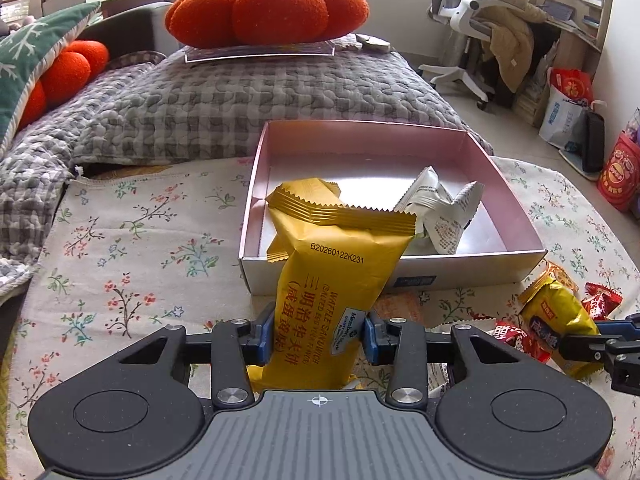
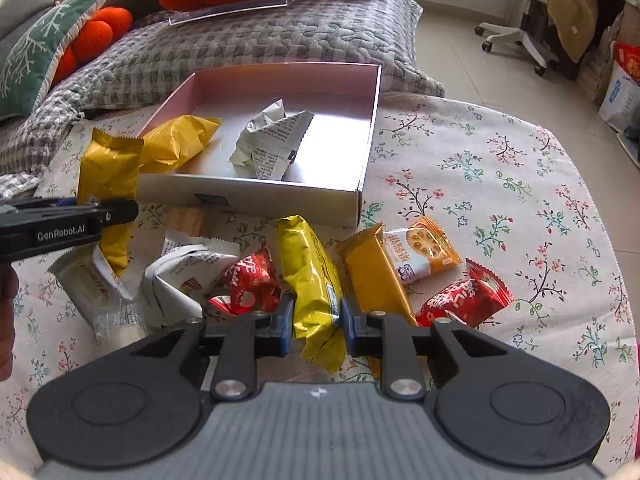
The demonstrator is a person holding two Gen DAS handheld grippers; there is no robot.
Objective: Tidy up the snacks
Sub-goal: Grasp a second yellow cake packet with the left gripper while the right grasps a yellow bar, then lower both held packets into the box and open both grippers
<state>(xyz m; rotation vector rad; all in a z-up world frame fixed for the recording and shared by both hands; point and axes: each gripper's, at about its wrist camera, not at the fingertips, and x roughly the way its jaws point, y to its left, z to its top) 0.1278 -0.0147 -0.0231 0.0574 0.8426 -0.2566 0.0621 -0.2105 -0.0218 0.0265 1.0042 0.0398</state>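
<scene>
Both grippers clamped on yellow snack packs by the box.

The left gripper point(image 1: 319, 338) pinches a waffle pack point(image 1: 340, 280) at centre frame, before the box point(image 1: 460, 270); the right gripper point(image 2: 317, 320) squeezes a yellow pack point(image 2: 314, 280) lying among the loose snacks on the cloth point(image 2: 500, 168).

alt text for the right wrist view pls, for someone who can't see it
The right gripper is shut on a shiny yellow snack packet lying among red, orange and white packets on a floral tablecloth. Behind sits an open pink cardboard box already holding two packets.
</scene>
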